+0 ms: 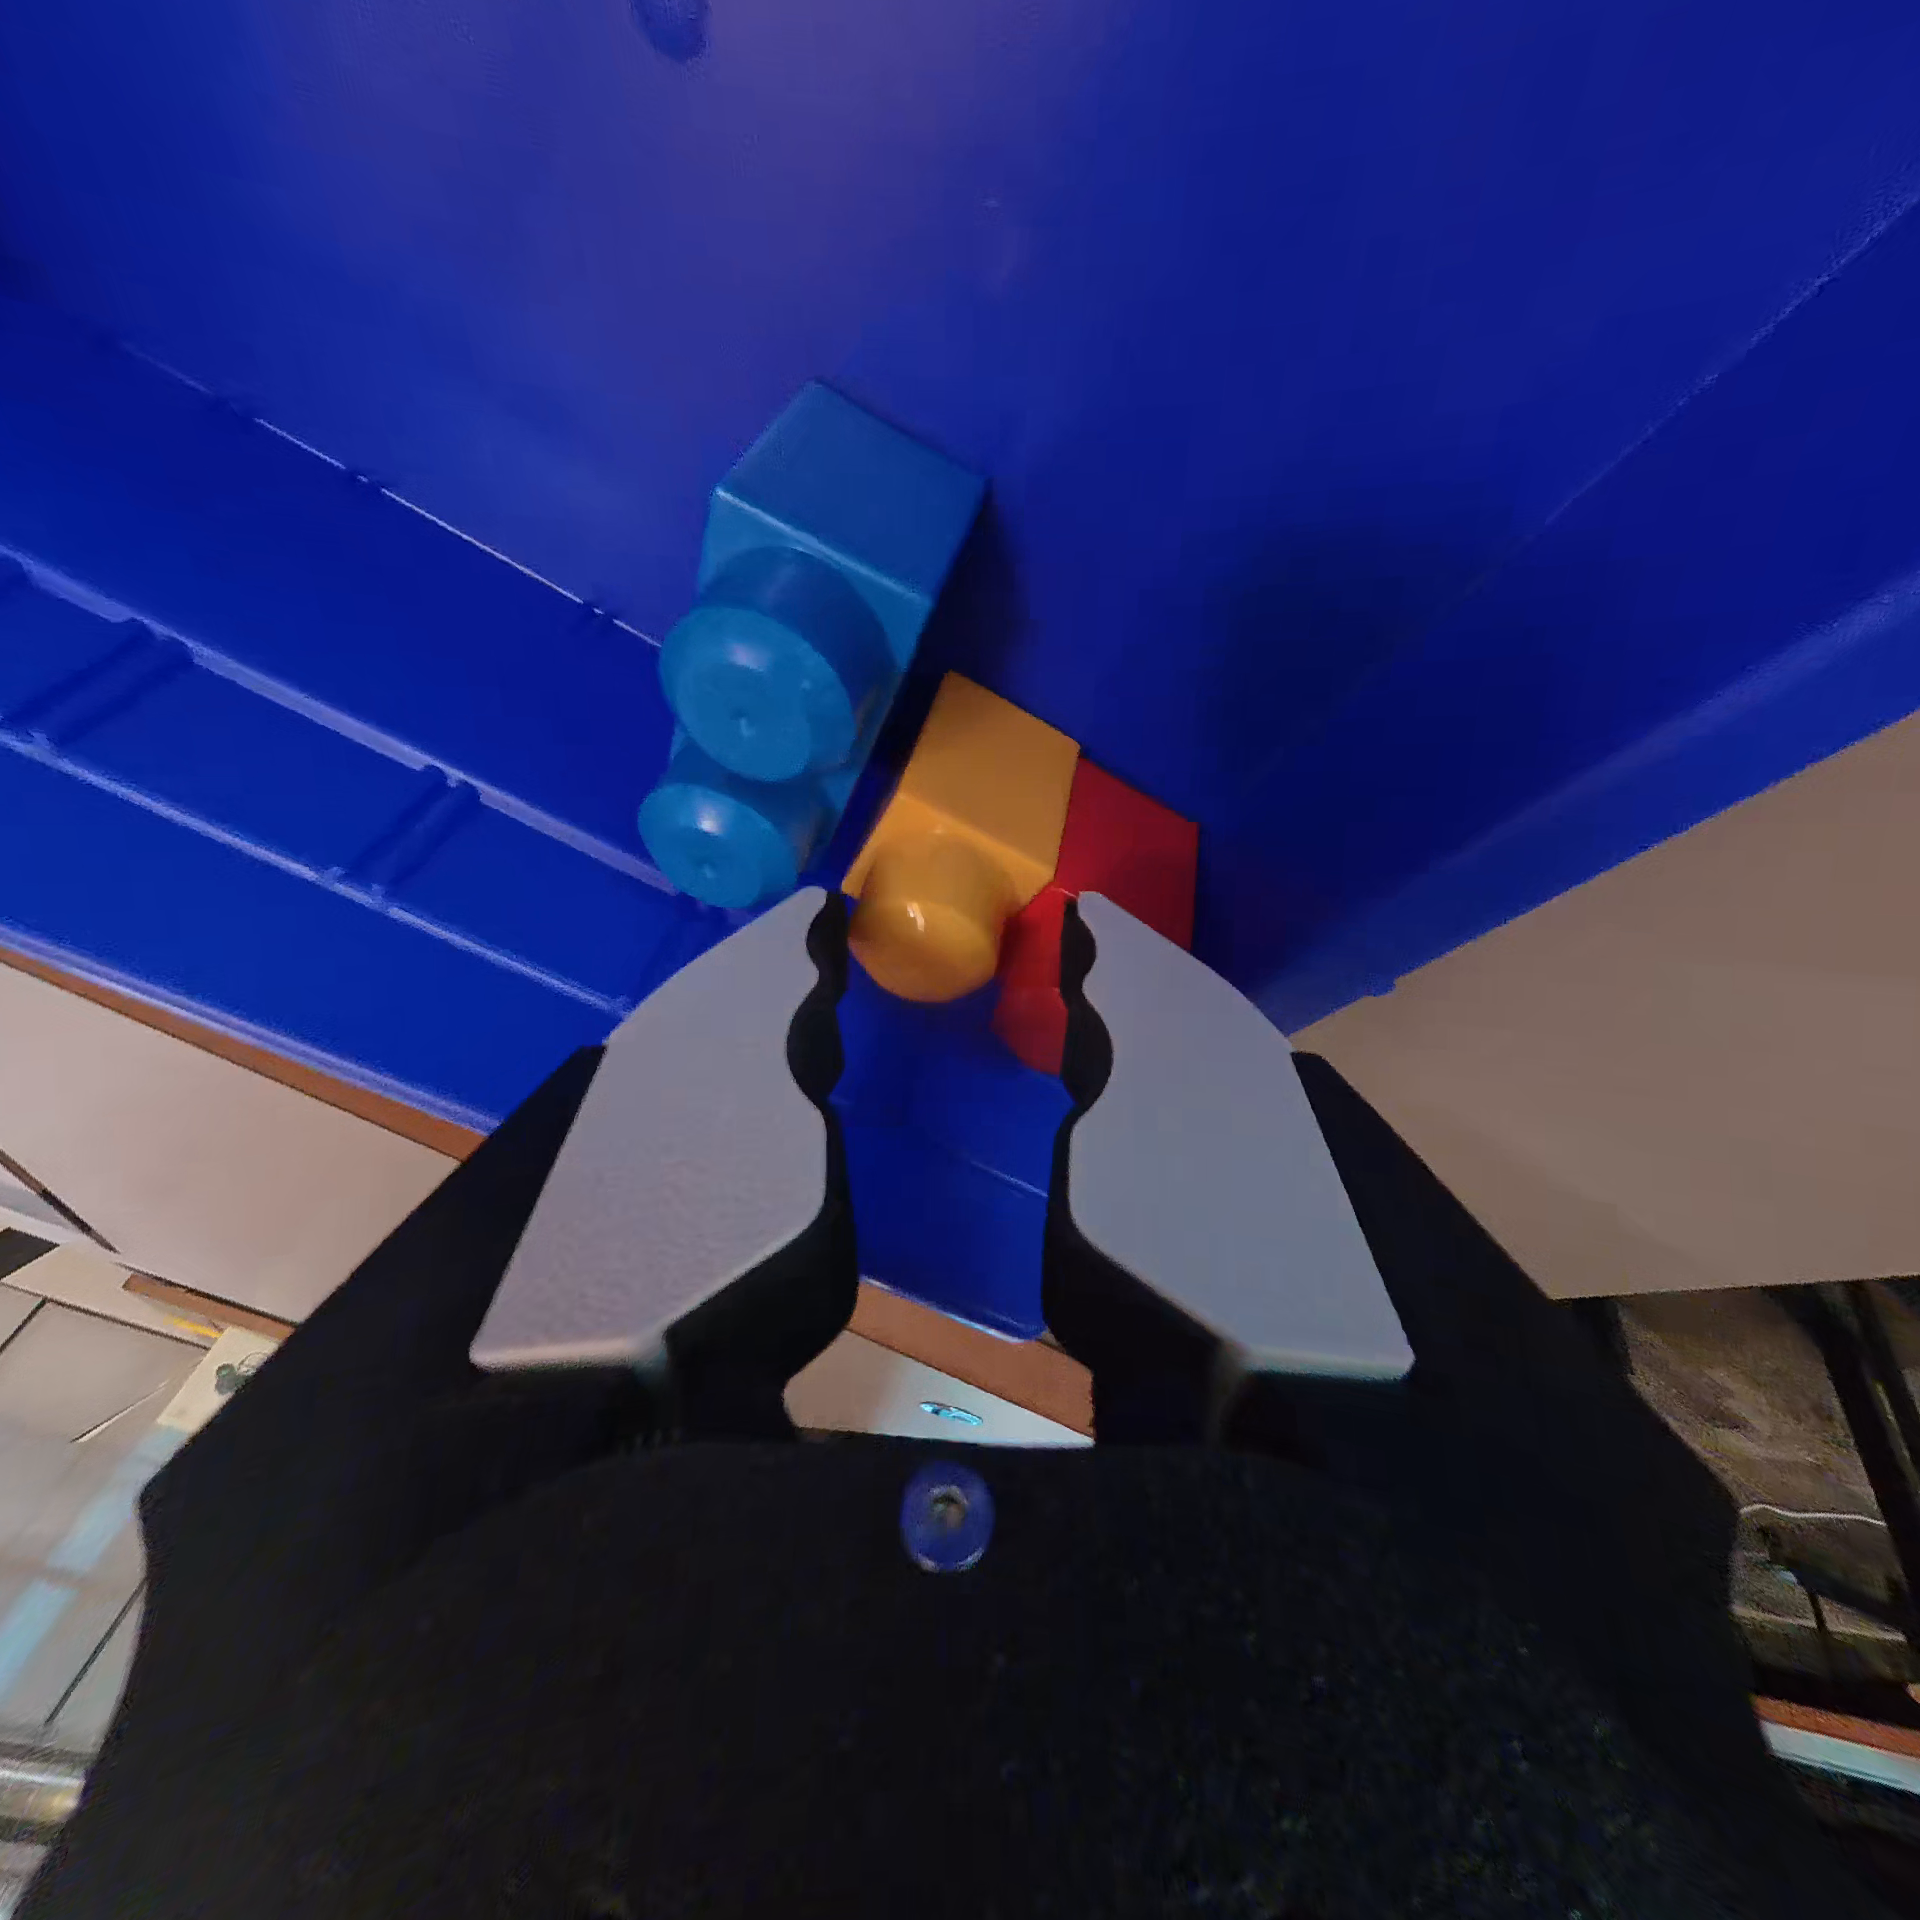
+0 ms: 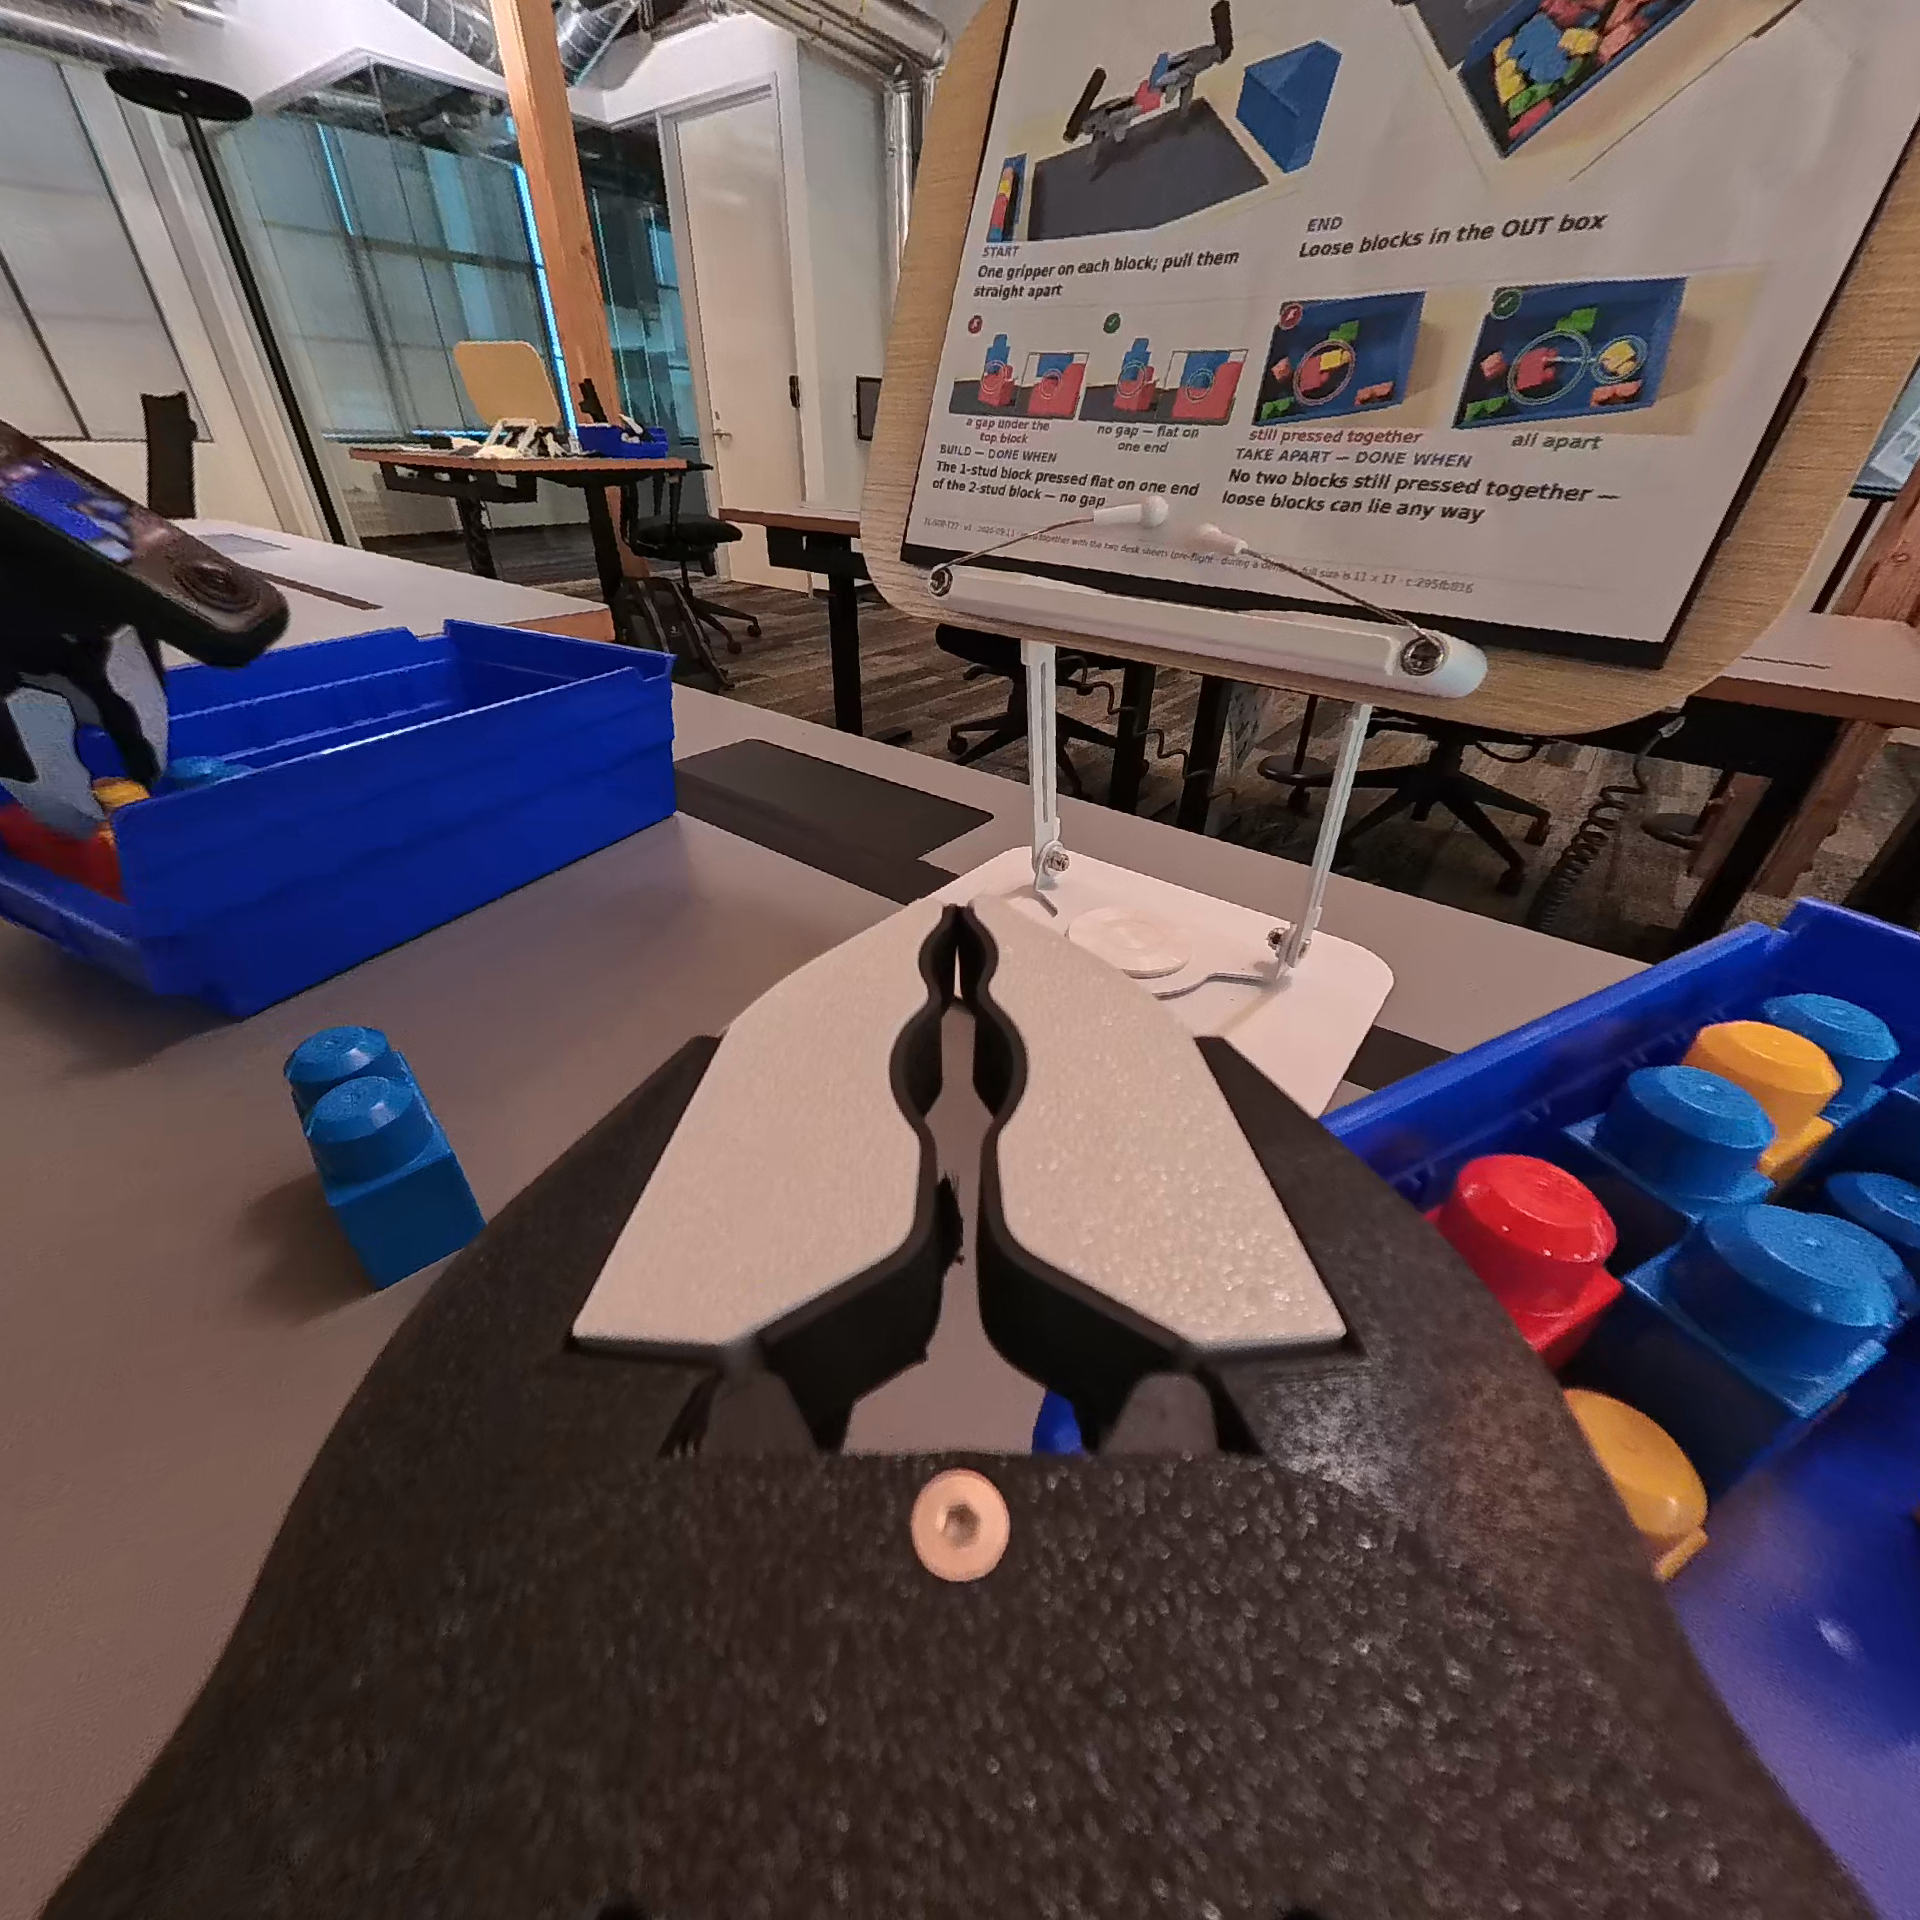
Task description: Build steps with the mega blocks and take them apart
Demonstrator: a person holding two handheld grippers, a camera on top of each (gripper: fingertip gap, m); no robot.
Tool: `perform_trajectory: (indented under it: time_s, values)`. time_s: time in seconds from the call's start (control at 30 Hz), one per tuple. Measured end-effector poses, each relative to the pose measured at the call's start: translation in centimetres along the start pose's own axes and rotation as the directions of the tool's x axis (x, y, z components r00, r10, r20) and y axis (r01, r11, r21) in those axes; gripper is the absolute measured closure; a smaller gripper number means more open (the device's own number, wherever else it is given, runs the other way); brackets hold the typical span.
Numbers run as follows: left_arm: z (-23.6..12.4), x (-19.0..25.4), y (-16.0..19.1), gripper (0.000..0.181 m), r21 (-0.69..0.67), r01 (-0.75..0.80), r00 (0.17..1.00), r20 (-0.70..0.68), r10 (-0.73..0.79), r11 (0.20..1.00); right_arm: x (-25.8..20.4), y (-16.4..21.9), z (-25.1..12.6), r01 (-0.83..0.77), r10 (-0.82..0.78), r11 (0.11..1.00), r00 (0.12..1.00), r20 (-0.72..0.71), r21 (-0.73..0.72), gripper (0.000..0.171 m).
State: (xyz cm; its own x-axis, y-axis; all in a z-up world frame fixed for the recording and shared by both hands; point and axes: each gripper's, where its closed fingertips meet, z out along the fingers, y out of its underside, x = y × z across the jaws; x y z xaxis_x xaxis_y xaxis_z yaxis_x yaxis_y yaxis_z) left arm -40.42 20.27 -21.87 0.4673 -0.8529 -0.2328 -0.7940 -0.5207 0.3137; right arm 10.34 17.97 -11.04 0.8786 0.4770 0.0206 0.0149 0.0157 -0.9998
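We have the left gripper (image 1: 945,914) inside the left blue bin (image 1: 1351,416), jaws parted and empty, with the yellow one-stud block (image 1: 966,821) just ahead of its tips, stud pointing toward us, between the blue two-stud block (image 1: 800,644) and a red block (image 1: 1127,862). Our right gripper (image 2: 958,920) is closed on nothing, farther off over the table.

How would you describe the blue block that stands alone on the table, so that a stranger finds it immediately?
Start at the grey table, between the blue bin on the left and the blue bin full of blocks on the right. A blue block with two studs stands upright there, left of the right gripper. It is the only block outside a bin.
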Motion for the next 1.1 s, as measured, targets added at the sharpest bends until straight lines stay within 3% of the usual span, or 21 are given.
perform_trajectory:
  time_s: [0.07, 0.3, 0.63, 0.87, 1.1]
  values:
    - [0.1, -0.5, 0.0, 0.152, -0.015, -0.011, 1.000, 0.029, 0.011, 1.000, 0.0, 0.1, 0.0, -0.002, 0.002, 1.000, 1.000, 0.001, -0.002, 0.171]
    - [-1.3, -0.4, 0.4, 0.152, 0.000, -0.042, 0.998, 0.055, 0.042, 0.999, 0.1, 0.1, 0.0, -0.003, 0.003, 1.000, 1.000, 0.001, -0.002, 0.171]
    - [-12.4, 0.8, -0.4, 0.152, 0.147, -0.111, 0.971, 0.227, 0.076, 0.983, -0.1, 0.1, 0.1, -0.002, 0.002, 1.000, 1.000, 0.002, -0.002, 0.171]
    - [-16.6, 8.3, -6.0, 0.152, 0.276, -0.303, 0.947, 0.192, 0.257, 0.912, 0.0, -0.3, -0.1, -0.003, 0.003, 1.000, 1.000, 0.001, 0.009, 0.171]
    - [-13.8, 16.7, -11.6, 0.152, 0.238, -0.467, 0.884, 0.132, 0.448, 0.851, 0.0, -0.7, -0.3, -0.004, 0.004, 1.000, 1.000, 0.006, 0.018, 0.171]
